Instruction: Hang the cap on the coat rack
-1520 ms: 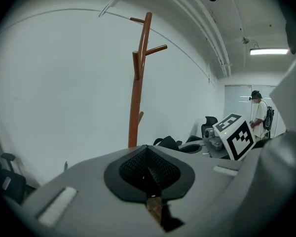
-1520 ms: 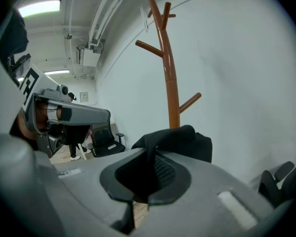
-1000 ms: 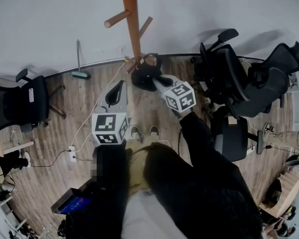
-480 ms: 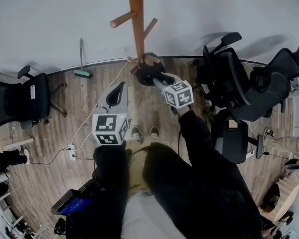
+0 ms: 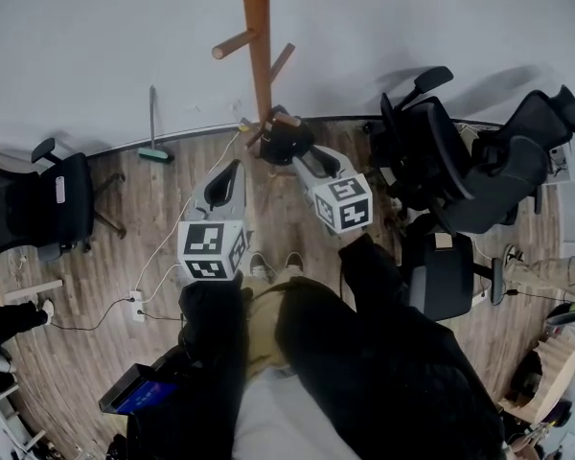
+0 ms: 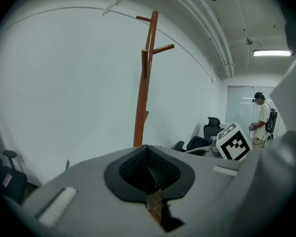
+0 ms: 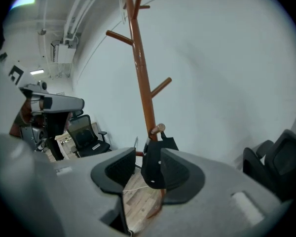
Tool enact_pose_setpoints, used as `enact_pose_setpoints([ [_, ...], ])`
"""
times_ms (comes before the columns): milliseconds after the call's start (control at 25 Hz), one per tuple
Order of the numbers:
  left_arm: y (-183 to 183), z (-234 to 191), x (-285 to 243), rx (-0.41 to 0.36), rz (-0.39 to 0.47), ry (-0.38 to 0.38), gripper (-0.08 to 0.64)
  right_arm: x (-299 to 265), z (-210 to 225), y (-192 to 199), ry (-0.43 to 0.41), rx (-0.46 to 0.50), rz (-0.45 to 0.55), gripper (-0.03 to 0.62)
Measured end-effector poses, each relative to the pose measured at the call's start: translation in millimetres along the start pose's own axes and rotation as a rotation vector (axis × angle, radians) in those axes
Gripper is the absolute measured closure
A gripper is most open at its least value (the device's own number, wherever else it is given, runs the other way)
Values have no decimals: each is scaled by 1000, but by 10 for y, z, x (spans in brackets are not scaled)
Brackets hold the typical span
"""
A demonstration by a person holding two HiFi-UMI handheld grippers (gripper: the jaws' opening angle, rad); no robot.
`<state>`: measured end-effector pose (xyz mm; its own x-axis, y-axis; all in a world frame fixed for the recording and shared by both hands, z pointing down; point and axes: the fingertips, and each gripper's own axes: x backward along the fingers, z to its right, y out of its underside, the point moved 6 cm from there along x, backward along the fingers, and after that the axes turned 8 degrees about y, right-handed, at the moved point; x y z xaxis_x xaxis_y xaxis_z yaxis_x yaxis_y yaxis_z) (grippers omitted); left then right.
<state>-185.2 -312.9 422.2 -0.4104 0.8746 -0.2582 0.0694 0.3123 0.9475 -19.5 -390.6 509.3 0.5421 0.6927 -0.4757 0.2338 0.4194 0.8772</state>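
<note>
Wood-plank flooring [image 5: 125, 257] runs under the person, whose dark sleeves [image 5: 364, 286] reach forward with a tool in each hand. Nearest, the left gripper [image 6: 149, 169] is held low and to the side of the work; its jaws are pressed together with nothing between them, and it takes no part in the job at this point. A little further out, the right gripper [image 7: 138, 174] points toward the foot of the coat rack [image 7: 140, 68]. Its jaws have just been opening and now stand wide apart. The black cap [image 7: 153, 164] shows in the gap between them, close against the right-hand pad, but neither pad squeezes it, so I judge it released. The cap hangs from the lowest peg [image 7: 157, 129] on the wooden pole, its weight seemingly carried by the peg alone, though how deeply it sits over the peg is too small to tell. Higher pegs on the pole are bare. Beyond the rack is a plain white wall [image 5: 96, 46], with black office chairs [image 5: 441, 161] grouped to the right. By this reading the hanging itself is done; what seems left is drawing the open right gripper back clear of the cap without snagging it, and seeing that it stays put.
</note>
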Motion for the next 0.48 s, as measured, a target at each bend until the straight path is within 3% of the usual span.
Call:
enact_pose_setpoints([
  [80, -38, 29, -3, -8, 14, 11, 563, 147, -104, -137, 5, 25, 52, 445],
  [240, -141, 167, -37, -36, 46, 36, 563, 467, -254, -439, 26, 73, 184, 549],
  [480, -364, 322, -28, -83, 103, 62, 563, 765, -486, -800, 19, 130, 307, 591],
])
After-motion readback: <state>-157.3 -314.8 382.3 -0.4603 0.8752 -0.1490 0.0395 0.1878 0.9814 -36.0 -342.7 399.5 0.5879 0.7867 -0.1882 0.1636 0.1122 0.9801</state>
